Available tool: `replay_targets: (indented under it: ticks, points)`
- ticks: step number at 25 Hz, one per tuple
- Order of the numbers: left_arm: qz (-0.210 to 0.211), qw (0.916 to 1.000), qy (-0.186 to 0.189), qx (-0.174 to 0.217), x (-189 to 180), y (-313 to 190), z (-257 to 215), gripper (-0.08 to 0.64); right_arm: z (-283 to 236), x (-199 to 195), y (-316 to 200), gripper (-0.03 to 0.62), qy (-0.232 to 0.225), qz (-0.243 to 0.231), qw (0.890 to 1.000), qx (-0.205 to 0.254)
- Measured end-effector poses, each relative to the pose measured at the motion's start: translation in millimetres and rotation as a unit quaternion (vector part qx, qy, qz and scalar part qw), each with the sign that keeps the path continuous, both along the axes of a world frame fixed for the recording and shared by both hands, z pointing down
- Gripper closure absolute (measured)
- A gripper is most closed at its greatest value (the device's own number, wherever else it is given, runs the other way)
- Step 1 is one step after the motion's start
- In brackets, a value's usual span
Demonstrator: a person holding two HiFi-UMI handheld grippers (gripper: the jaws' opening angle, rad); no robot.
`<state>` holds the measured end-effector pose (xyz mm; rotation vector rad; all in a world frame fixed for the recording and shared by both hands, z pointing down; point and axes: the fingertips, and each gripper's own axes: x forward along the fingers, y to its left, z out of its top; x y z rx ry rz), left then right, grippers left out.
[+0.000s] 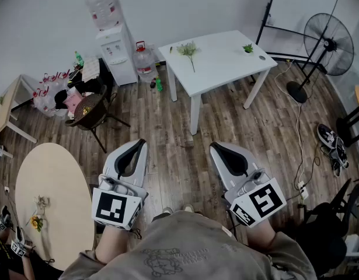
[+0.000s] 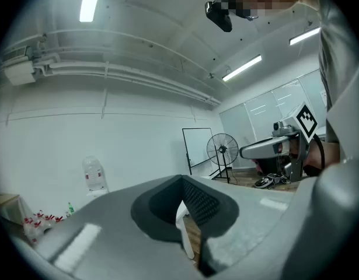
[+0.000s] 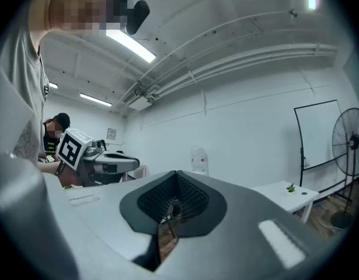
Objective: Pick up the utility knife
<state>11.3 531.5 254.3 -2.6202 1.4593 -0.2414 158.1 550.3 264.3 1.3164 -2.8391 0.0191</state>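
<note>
Overhead, oval table (image 1: 51, 191), right tool (image 3: 176, 179) view alone, ceiling light (image 3: 131, 46).

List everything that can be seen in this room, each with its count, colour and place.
table: one, white, rear middle
sprigs: two, green, on the white table
water dispenser: one, white, by the wall, left of that table
fan: one, black, rear right
oval table: one, beige, near left
chair: one, dark, between dispenser and oval table
shoes: one pair, dark, on the floor at right
utility knife: none visible
left hand-held gripper: one, grey, jaws together, empty
right hand-held gripper: one, grey, jaws together, empty
</note>
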Motion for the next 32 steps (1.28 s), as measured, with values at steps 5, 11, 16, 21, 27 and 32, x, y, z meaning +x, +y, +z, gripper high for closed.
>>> replay_targets:
  ticks: [5, 11, 16, 21, 27, 32]
  points:
    - [0.001, 1.0, -0.004, 0.001, 8.8, -3.0, 0.0, 0.56, -1.2, 12.0, -5.0, 0.566, -0.032, 0.006, 0.999, -0.008]
    - [0.002, 1.0, -0.008, -0.004, 15.3, -6.5, 5.4, 0.56, 5.2, 16.3, -7.5, 0.565, -0.032, 0.002, 0.999, -0.015]
    - [0.002, 0.9999, -0.008, -0.011, 16.8, -7.2, 10.2, 0.56, 9.2, 19.6, -9.0, 0.565, -0.037, 0.008, 0.999, -0.021]
    - [0.0, 0.9998, -0.008, -0.018, 14.9, -8.4, 11.9, 0.56, 7.4, 22.6, -9.4, 0.565, -0.051, 0.012, 0.998, -0.021]
    - [-0.002, 0.9999, -0.001, -0.014, 12.7, -7.1, 15.5, 0.56, 9.1, 23.2, -11.7, 0.411, -0.053, 0.016, 0.998, -0.021]
    - [-0.004, 0.9997, 0.001, -0.024, 4.6, -15.7, 26.7, 0.56, 15.6, 19.6, -23.9, 0.399, -0.047, 0.027, 0.998, -0.022]
